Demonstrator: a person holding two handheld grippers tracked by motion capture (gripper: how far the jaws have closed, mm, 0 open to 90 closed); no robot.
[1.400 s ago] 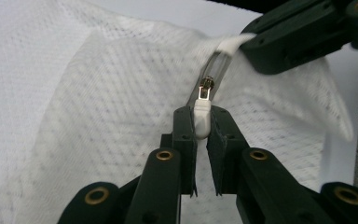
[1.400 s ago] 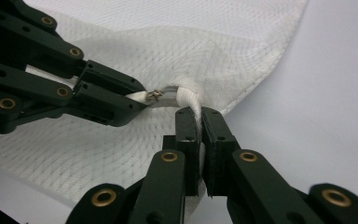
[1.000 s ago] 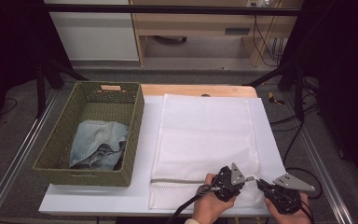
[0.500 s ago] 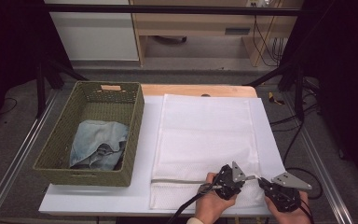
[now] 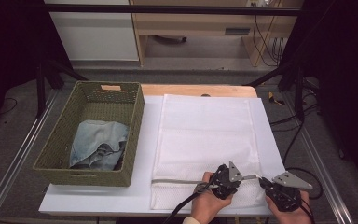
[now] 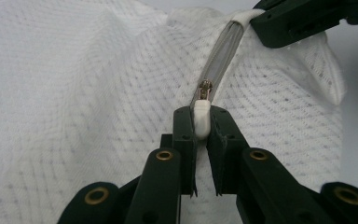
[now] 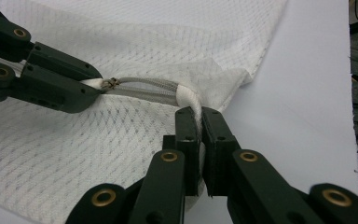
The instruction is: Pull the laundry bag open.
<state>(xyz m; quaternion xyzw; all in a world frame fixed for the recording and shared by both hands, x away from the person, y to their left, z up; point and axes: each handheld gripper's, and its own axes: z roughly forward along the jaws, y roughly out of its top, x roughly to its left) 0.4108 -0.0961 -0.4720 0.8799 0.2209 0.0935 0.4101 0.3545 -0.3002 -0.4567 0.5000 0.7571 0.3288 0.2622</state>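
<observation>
A white mesh bag (image 5: 205, 135) lies flat on the white board, with a grey zipper (image 5: 177, 181) running along its near end. In the left gripper view, my left gripper (image 6: 202, 116) is shut on the zipper's white pull tab (image 6: 202, 125), just behind the brass slider (image 6: 205, 88). The right gripper view has my right gripper (image 7: 196, 114) shut on the bunched bag fabric (image 7: 189, 99) at the zipper's right end, lifting it slightly. From above, the left gripper (image 5: 242, 178) and right gripper (image 5: 262, 180) meet tip to tip near the bag's front right corner.
A green woven basket (image 5: 135, 121) stands left of the bag and holds a crumpled denim garment (image 5: 98, 142). The white board's (image 5: 98, 203) front edge runs just under my hands. Black cables trail off to the right of the table.
</observation>
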